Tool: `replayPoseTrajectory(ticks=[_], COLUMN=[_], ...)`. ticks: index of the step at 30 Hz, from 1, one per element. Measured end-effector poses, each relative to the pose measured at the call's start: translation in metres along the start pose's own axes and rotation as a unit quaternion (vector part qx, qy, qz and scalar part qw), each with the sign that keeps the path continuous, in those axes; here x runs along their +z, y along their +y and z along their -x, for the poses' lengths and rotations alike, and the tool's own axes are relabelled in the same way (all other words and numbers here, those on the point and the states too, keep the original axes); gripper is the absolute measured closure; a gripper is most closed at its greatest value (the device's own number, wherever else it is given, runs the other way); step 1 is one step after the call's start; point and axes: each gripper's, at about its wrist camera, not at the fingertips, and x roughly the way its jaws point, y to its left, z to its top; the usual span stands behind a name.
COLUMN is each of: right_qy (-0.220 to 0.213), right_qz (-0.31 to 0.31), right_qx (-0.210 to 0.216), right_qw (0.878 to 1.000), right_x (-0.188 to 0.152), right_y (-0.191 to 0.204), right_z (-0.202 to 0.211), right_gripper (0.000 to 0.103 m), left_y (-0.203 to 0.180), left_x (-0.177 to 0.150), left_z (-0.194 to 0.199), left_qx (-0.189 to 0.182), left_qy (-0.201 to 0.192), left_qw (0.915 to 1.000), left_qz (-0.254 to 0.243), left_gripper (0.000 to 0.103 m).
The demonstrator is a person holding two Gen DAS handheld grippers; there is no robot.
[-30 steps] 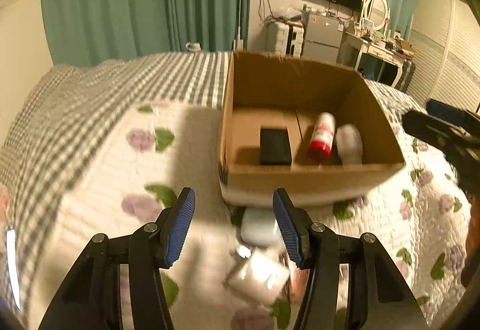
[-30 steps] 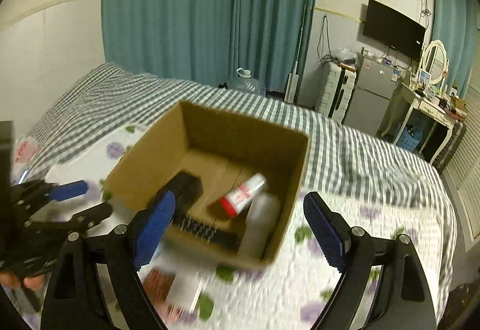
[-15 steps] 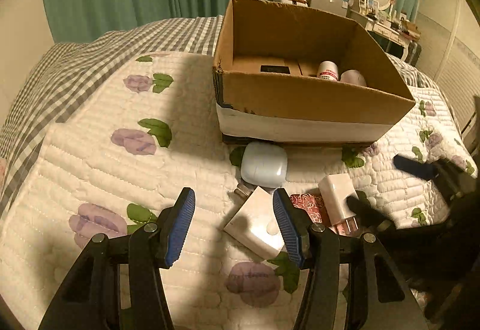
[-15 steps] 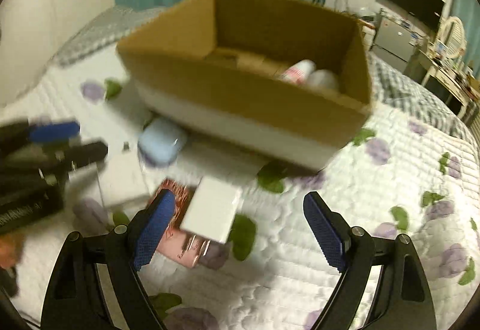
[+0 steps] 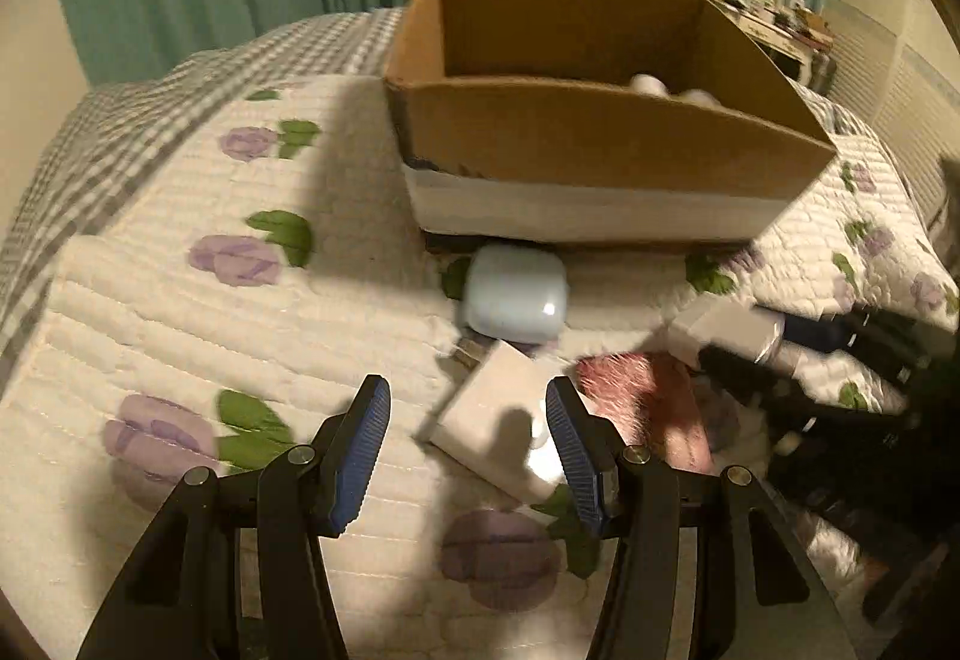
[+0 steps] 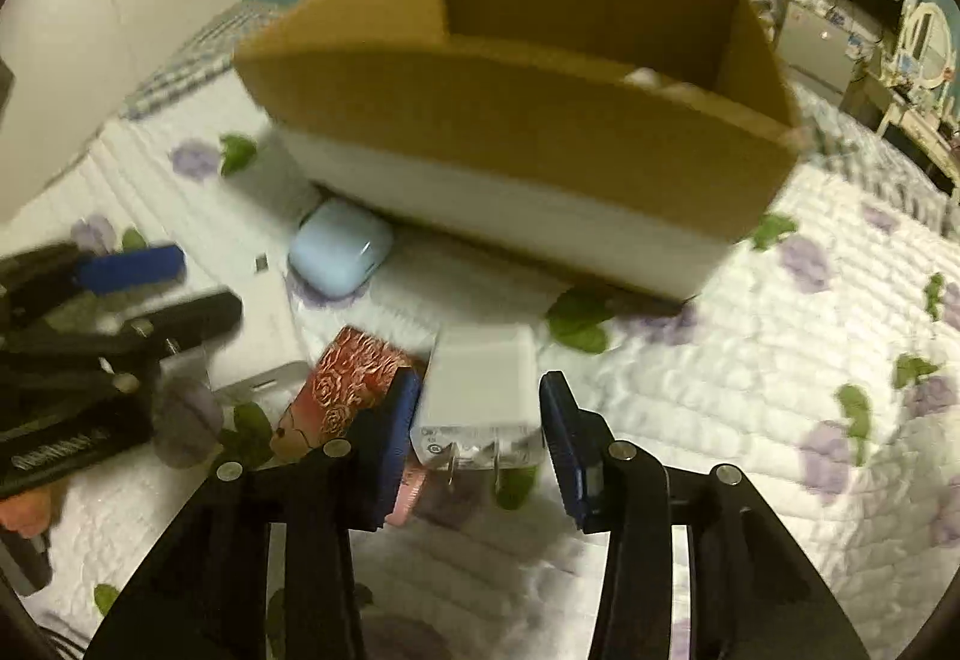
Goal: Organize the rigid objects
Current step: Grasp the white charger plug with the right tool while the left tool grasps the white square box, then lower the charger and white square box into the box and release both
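Note:
On the flowered quilt, a white plug charger (image 6: pixel 480 384) lies prongs toward the camera, and my right gripper (image 6: pixel 477 420) is shut on it, a blue pad against each side. It partly rests on a red patterned box (image 6: pixel 351 384). My left gripper (image 5: pixel 468 432) hangs open just above a flat white box (image 5: pixel 498 420), its right pad over the box's edge. A light-blue earbud case (image 5: pixel 516 294) sits against the front of the cardboard box (image 5: pixel 600 144). In the left wrist view the right gripper (image 5: pixel 840 348) comes in from the right at the charger (image 5: pixel 720 327).
The cardboard box (image 6: pixel 510 120) stands open-topped on the bed, with white bottle tops (image 5: pixel 648 84) showing over its front wall. Grey checked bedding lies behind it, green curtains beyond, and a TV and dresser at the far right. The left gripper (image 6: pixel 156 288) crowds the left side.
Both grippers have dropped from above the box to the items on the quilt. The right jaws went from wide apart to closed on the white charger. The left jaws kept their width.

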Motion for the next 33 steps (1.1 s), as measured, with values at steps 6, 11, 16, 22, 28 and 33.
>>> replayPoseTrajectory(ticks=[6,11,16,22,28,33], right_qy=[0.003,0.005,0.009,0.012,0.010,-0.010], right_qz=[-0.017,-0.017,-0.018,-0.016,-0.011,-0.014], right_qx=[0.002,0.005,0.004,0.001,-0.001,-0.005], right_qw=[1.000,1.000,1.000,1.000,1.000,1.000], right_x=[-0.008,0.001,0.000,0.000,0.001,0.004], right_y=[-0.011,-0.010,-0.011,-0.008,-0.004,-0.007], right_z=[0.006,0.005,0.001,-0.002,-0.001,0.014], right_gripper=[0.062,0.062,0.062,0.062,0.062,0.062], left_y=[-0.018,-0.013,-0.013,-0.015,-0.017,-0.015], left_x=[-0.006,-0.005,-0.005,-0.009,-0.008,-0.006], left_z=[-0.013,-0.013,-0.013,-0.034,-0.037,-0.015], left_qx=[0.007,-0.007,-0.008,-0.002,0.000,0.003], left_qy=[0.025,0.033,0.038,0.075,0.064,0.026], left_qw=[0.9983,0.9986,0.9982,0.9957,0.9961,0.9982], left_qz=[-0.052,-0.042,-0.047,-0.054,-0.060,-0.055], left_gripper=[0.043,0.042,0.042,0.041,0.044,0.046])
